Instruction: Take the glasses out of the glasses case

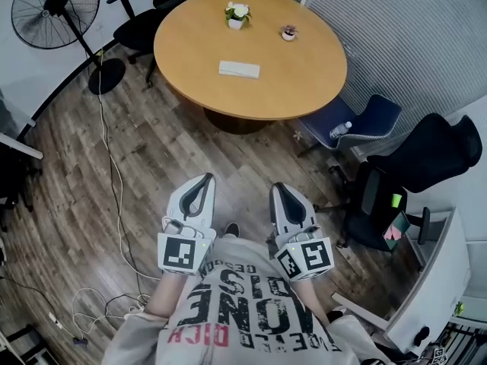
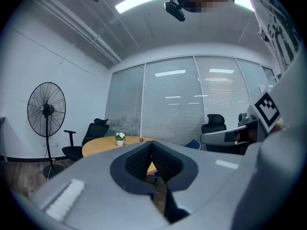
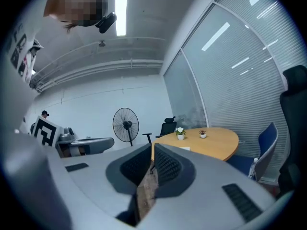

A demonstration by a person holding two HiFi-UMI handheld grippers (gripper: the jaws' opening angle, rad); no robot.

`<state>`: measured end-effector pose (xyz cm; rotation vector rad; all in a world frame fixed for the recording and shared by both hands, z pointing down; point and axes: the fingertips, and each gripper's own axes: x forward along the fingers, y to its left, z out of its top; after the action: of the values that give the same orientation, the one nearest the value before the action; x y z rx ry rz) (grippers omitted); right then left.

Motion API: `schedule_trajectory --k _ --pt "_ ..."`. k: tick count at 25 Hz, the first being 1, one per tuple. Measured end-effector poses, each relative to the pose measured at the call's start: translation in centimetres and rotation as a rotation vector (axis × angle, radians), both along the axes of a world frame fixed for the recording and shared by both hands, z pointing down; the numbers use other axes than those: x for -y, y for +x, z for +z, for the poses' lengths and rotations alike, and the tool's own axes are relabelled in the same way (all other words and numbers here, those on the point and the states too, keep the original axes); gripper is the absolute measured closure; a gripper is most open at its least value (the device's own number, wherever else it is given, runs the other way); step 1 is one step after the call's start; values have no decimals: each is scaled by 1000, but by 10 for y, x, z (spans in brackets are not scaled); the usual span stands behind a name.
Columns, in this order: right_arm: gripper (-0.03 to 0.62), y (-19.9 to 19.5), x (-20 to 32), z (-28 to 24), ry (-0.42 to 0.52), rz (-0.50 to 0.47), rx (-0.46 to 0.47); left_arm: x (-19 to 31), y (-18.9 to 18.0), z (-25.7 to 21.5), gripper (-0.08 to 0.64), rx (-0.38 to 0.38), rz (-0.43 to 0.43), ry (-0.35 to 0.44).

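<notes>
Close in front of the chest, the left gripper [image 1: 204,181] is held with its jaws pressed together and nothing between the pads; only floor and table are seen past the tips in its own view. Just beside it, the right gripper [image 1: 281,188] is closed as well, with nothing gripped. Both are pointed roughly level towards the room, well apart from anything to be handled.

Out beyond them, bare wooden floor [image 1: 175,143] is crossed first, with a cable [image 1: 114,181] trailing along its left side. Then comes the round table [image 1: 304,74], and on it the glasses case [image 1: 239,69], a pale oblong lying flat near the middle. No glasses can be seen, so they are judged to be inside. Two small potted plants [image 1: 237,14] are set further back on the tabletop, clear of the case.

The task is judged barely begun: the table has yet to be reached. For the approach to go well, the cable should be avoided, and both sets of jaws should be opened before the case is met. One gripper is best set on the case's base to pin it, so the lid can be lifted by the other without the case being slid across the smooth top.
</notes>
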<state>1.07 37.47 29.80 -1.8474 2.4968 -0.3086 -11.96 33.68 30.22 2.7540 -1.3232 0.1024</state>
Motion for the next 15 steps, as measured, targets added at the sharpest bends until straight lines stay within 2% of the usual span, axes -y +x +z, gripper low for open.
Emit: schedule_trajectory --k 3,6,10,15 --pt "565 6 -1 0 7 -10 -10 -2 9 1 548 -4 5 4" --pt "563 12 -3 -2 20 -15 -19 -1 14 4 546 12 5 48" --pt "563 16 1 4 6 -9 -6 -1 24 12 543 4 31 -29" --pt "563 14 23 6 -2 -8 -8 19 25 14 543 0 46 -39"
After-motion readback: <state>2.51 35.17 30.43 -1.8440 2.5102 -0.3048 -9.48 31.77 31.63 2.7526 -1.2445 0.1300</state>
